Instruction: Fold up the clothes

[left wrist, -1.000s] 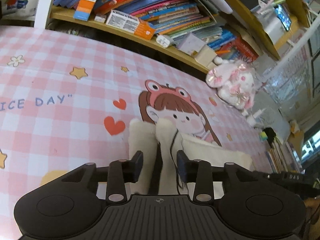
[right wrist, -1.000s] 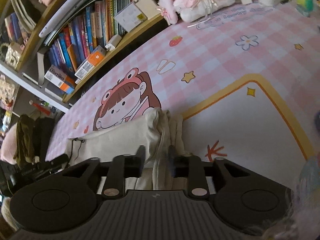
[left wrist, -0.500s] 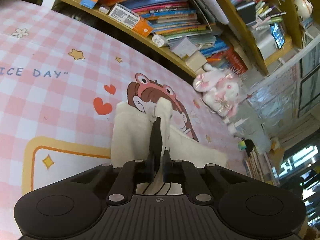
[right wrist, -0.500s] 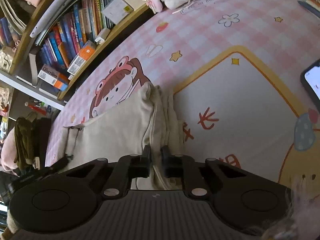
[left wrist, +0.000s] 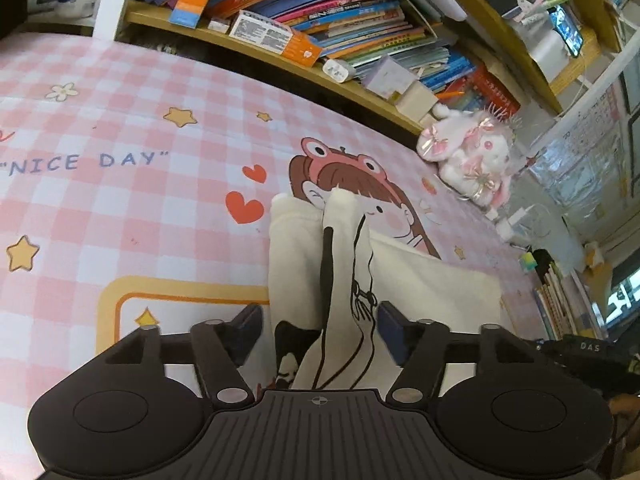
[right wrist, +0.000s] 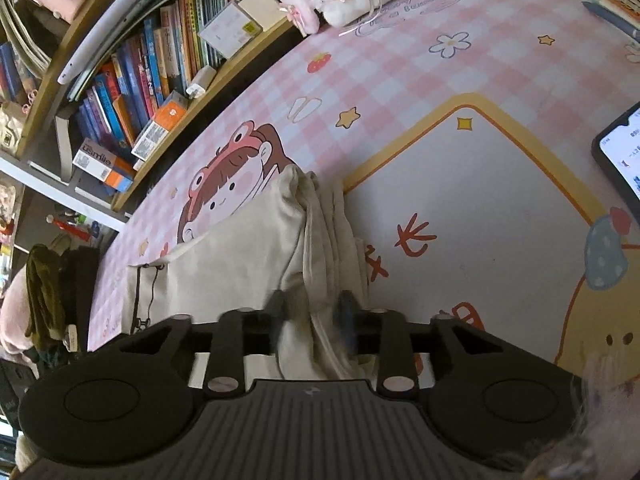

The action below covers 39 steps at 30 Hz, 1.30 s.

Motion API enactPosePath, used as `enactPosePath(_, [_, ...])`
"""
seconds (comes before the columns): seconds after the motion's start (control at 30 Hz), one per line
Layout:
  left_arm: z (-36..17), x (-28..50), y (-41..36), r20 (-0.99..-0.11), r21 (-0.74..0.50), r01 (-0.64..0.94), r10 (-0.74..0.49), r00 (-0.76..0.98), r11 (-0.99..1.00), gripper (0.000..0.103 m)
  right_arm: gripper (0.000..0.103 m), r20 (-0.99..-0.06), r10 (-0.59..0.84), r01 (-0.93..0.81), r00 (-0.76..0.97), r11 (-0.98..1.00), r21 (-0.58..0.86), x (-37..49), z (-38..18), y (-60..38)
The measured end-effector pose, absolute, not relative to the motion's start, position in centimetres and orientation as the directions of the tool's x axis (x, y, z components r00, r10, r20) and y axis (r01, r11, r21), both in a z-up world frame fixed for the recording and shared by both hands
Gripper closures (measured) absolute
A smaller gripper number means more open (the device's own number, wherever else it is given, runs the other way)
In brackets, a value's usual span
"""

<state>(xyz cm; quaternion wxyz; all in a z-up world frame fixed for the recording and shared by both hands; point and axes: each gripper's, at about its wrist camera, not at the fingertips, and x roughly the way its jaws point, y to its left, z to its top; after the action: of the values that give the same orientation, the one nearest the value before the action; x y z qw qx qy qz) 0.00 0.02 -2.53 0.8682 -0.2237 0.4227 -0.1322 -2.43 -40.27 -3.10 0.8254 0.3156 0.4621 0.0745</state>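
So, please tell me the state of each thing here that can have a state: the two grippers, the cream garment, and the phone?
left gripper: jaws opening, cloth between them, pads clear of it.
right gripper: jaws opening, folded edge between them.
cream garment: folded, lying on the mat.
phone: screen lit, lying flat.

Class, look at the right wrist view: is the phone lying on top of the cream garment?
No. The phone lies on the pink mat at the right edge, well apart from the cream garment.
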Motion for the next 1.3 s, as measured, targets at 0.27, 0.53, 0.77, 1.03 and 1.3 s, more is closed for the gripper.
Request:
enactPosePath(0.27, [-3.9, 0.6, 0.5, -0.667, -0.575, -0.015, -0.459, 0.587, 0.818, 0.03, 0.042, -0.696, 0.46, 0.217, 0.552, 0.726, 0.652, -3.1, -3.0, -40.9])
enactPosePath(0.53, [-4.9, 1.7, -0.4, -0.666, -0.611, -0.046, -0.482, 0.569, 0.79, 0.033, 0.042, -0.71, 0.49, 0.198, 0.505, 0.735, 0.648, -2.0, -3.7, -40.0])
enactPosePath(0.77, [-4.8, 1.8, -0.6, -0.67, -0.608, -0.053, -0.475, 0.57, 0.792, 0.033, 0.05, -0.73, 0.449, 0.23, 0.515, 0.748, 0.623, -1.4, -3.8, -40.3])
enactPosePath(1.03, [-4.8, 1.8, -0.9, -0.679, -0.599, -0.074, -0.457, 0.575, 0.798, 0.038, 0.046, -0.749, 0.437, 0.202, 0.498, 0.782, 0.59, -0.7, -3.8, -39.5])
enactPosePath(1.3, [-4.8, 1.7, -0.8, -0.69, -0.59, -0.086, -0.446, 0.57, 0.802, 0.047, 0.048, -0.775, 0.393, 0.176, 0.495, 0.828, 0.533, -0.9, -3.6, -38.9])
